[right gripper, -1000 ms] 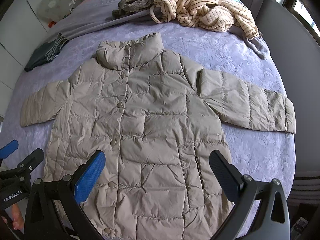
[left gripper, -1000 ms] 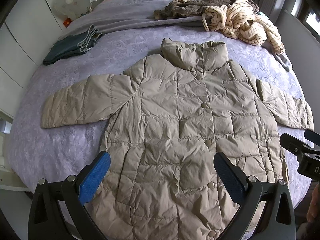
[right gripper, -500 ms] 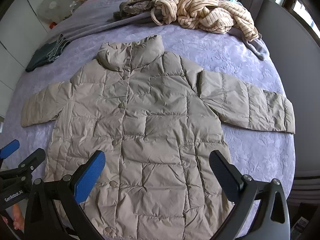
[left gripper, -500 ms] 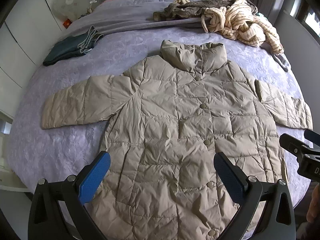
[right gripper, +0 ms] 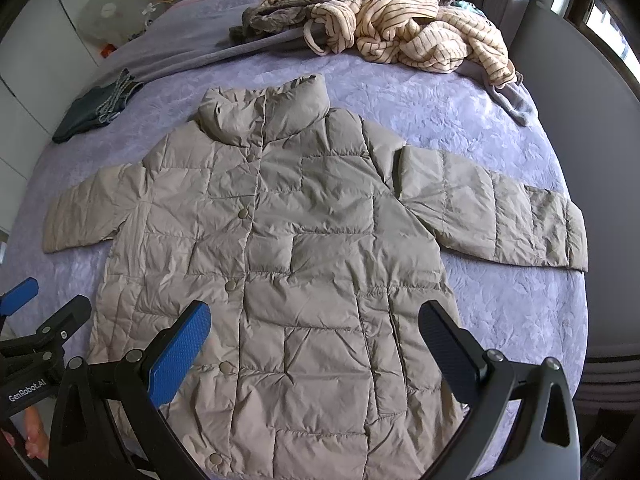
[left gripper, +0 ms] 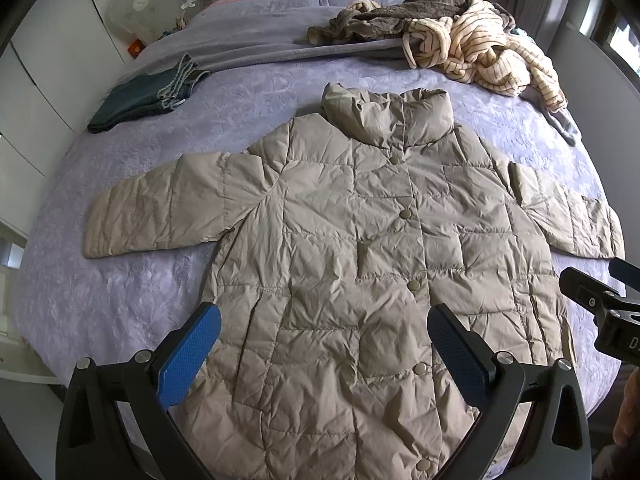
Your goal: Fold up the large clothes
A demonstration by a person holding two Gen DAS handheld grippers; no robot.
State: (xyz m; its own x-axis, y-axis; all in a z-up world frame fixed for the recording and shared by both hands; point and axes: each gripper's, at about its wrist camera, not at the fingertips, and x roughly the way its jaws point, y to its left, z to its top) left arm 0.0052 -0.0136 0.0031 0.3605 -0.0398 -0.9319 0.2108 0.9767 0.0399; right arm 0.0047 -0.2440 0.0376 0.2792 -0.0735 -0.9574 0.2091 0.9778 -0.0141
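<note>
Both grippers are hovering with fingers spread wide, gripping nothing: my left gripper (left gripper: 324, 344) and right gripper (right gripper: 314, 340) are hanging above the hem of the beige quilted puffer coat (left gripper: 360, 260), which is lying buttoned, front up, sleeves outstretched, on the lavender bedspread (left gripper: 120, 292).

One jacket (left gripper: 360, 260), perhaps three other garments.

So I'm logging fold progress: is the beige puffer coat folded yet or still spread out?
Spread out. The coat lies flat, front up on the bed, buttoned, both sleeves stretched sideways, no fold in it.
</note>
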